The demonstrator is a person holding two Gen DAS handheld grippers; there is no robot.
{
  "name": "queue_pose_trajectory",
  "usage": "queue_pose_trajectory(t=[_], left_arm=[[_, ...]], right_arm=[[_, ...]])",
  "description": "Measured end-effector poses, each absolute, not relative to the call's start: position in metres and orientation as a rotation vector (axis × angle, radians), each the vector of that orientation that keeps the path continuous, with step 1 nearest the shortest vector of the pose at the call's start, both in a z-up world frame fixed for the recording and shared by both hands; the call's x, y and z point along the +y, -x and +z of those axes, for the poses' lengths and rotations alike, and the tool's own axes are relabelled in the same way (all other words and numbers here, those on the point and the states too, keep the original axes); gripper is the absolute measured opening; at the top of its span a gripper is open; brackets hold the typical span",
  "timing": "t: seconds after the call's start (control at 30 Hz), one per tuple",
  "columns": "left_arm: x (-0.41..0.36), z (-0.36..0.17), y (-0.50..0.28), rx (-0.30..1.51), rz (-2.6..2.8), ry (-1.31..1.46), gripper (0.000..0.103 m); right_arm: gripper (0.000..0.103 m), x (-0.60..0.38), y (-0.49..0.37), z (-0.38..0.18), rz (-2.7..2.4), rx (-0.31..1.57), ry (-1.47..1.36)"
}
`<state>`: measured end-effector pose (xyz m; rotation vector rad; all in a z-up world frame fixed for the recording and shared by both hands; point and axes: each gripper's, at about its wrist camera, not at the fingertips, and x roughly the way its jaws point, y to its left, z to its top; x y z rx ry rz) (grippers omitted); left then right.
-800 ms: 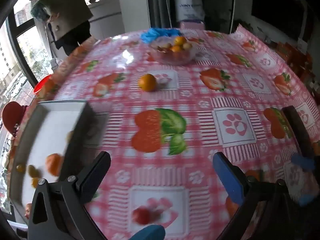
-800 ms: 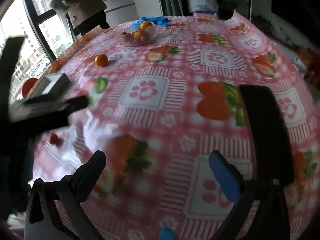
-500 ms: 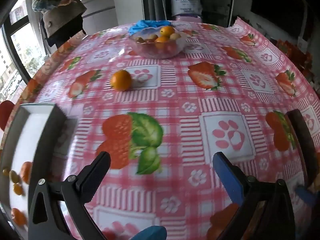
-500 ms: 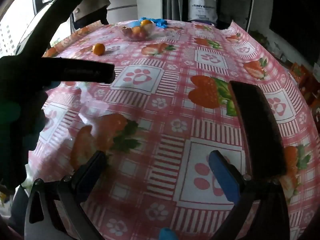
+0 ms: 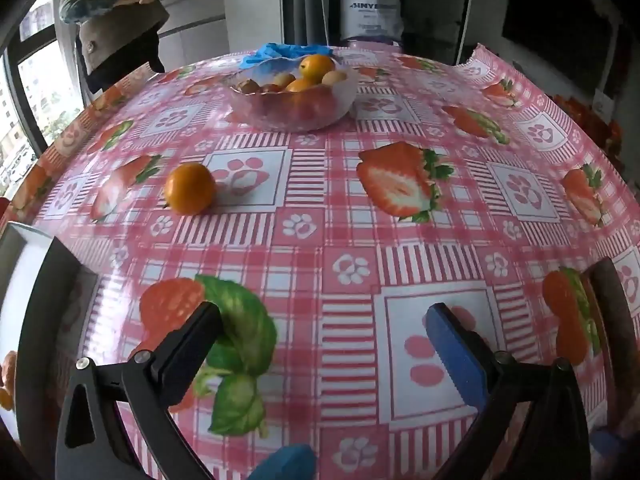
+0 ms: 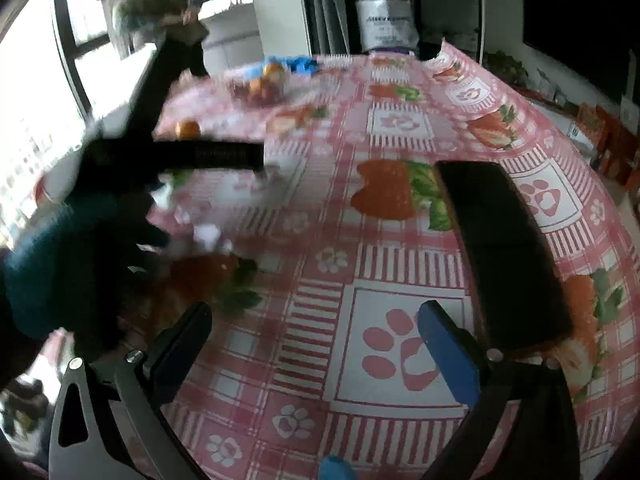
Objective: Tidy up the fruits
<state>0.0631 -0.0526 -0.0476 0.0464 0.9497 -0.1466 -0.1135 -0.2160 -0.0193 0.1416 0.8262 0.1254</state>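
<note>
A loose orange (image 5: 190, 188) lies on the pink strawberry-print tablecloth (image 5: 320, 240), well ahead of my left gripper (image 5: 322, 330), which stands open and empty. Farther back a clear glass bowl (image 5: 294, 98) holds oranges and smaller fruits. A white tray (image 5: 18, 280) with orange fruit pieces shows at the left edge. My right gripper (image 6: 312, 330) is open and empty above the cloth. In the right wrist view the left gripper's body (image 6: 132, 184) and a blue-gloved hand (image 6: 52, 264) fill the left side, blurred; the orange (image 6: 188, 129) and bowl (image 6: 260, 86) lie beyond.
A long black object (image 6: 504, 252) lies on the cloth just right of my right gripper, also seen as a dark strip (image 5: 616, 320). Blue gloves (image 5: 280, 51) lie behind the bowl. A person (image 5: 116, 20) stands past the table's far left edge by the windows.
My left gripper has moved forward and rightward away from the tray, bringing the orange and bowl closer. In the right wrist view the left gripper has swung further into frame.
</note>
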Motion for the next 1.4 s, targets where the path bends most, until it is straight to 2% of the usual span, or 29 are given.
queue_pose_trajectory(t=[0.2,0.57,1.4], left_arm=[[-0.053,-0.047,-0.065,0.947,-0.147,-0.043,0.103],[-0.054,-0.045,-0.066,0.949,-0.148,-0.044,0.103],[-0.055,-0.045,-0.068,0.948,-0.149,-0.043,0.103]], right_arm=[[0.103,-0.246,0.119,-0.004,0.010,0.772,-0.206],[0.103,-0.197,0.067,-0.033,0.065,0.944,-0.077],[0.103,-0.187,0.062,-0.038,0.029,0.918,-0.008]])
